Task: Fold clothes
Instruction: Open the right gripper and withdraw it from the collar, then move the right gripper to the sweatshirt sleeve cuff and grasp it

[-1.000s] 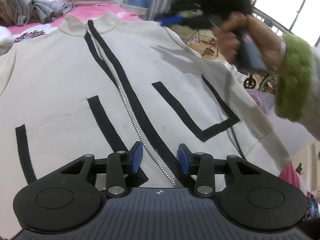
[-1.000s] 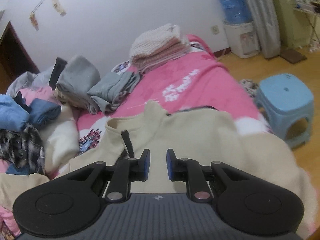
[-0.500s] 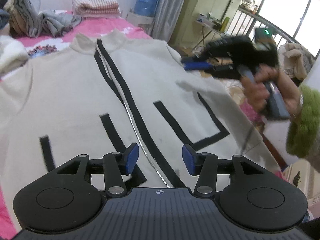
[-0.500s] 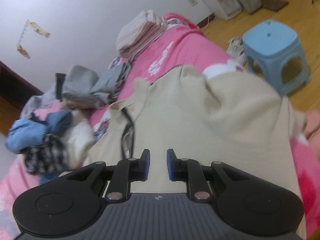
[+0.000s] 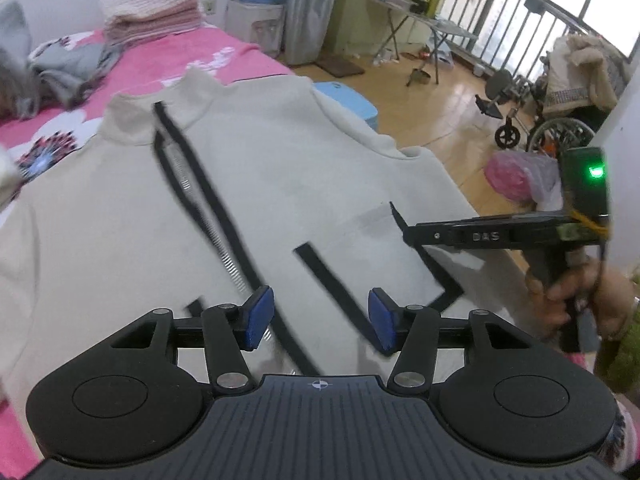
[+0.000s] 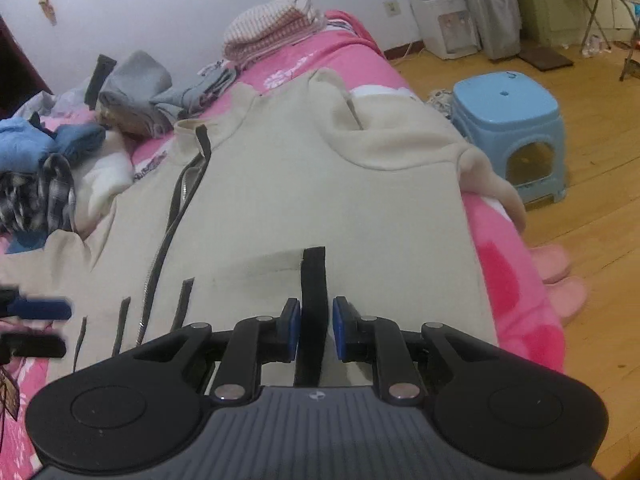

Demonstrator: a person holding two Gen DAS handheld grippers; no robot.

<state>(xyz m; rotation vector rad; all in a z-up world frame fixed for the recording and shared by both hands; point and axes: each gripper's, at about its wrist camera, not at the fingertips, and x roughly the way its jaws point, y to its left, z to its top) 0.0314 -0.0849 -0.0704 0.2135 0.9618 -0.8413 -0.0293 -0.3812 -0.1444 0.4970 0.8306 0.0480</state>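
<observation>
Left gripper gapes wide, empty; right gripper stands narrowly parted around a black trim strip, nothing pinched. Ahead of both spreads the cream zip-front fleece jacket on the pink bed — soft, floppy, probably best taken by hem or shoulder edge.

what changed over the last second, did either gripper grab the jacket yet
No grab yet. The right gripper came down from beside the collar to the black trim strip near the hem of the cream zip-up jacket, its open fingers now either side of the strip. The left gripper opened wider and drew back a little. The jacket stayed spread flat on the pink bed.
</observation>
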